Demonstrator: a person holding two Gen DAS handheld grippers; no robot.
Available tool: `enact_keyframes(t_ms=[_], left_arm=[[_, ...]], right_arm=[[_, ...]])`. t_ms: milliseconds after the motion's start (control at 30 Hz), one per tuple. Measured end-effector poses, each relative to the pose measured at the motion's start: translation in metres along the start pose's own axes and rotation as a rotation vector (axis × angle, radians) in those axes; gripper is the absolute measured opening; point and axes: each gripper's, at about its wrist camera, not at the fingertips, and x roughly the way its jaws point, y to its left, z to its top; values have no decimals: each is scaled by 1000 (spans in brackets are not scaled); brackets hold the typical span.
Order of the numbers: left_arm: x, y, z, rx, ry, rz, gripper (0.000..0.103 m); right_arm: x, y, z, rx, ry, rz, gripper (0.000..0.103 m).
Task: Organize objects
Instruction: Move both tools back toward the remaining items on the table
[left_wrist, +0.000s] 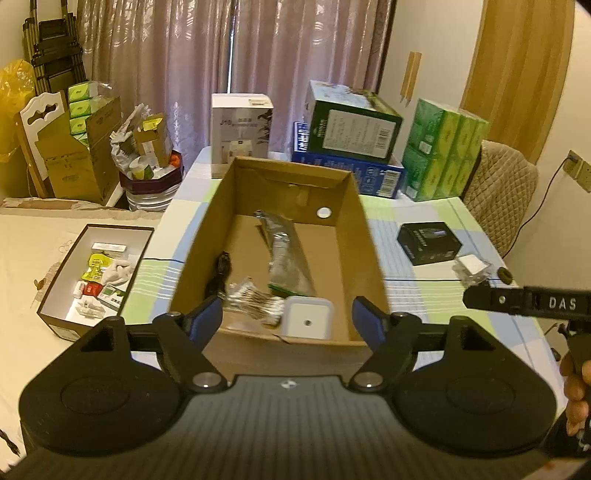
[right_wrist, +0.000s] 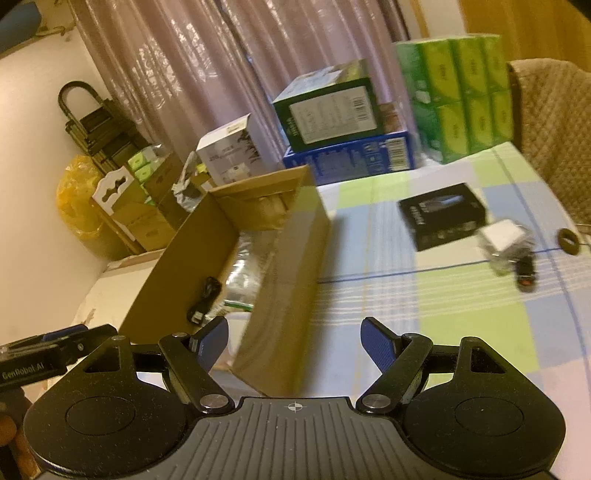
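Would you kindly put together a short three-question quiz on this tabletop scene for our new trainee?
1. True or false: both the left tongs and the right tongs are open and hold nothing.
2. Multiple choice: where does the silver foil packet lie? A) on the checked tablecloth B) inside the brown cardboard box C) on the black box
3. Short answer: which loose items lie on the tablecloth to the right of the cardboard box?

Key:
1. True.
2. B.
3. The black box, a white item in a clear wrapper and a small dark ring.
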Motion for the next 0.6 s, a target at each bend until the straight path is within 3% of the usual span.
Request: enact_keyframes(t_ms=[67,433,600], left_arm=[[-6,-12,-3,2,-6,-7,85],[-20,-97,-18,45,-24,-90,102],[-14,-138,-22,93,-12,-132,102]], right_arm=[[-14,-10,-8,10,-7,-13,76],[-88,-82,-40,68,-54,-131,77],[-118,-119,-41,121,-98,-188,77]])
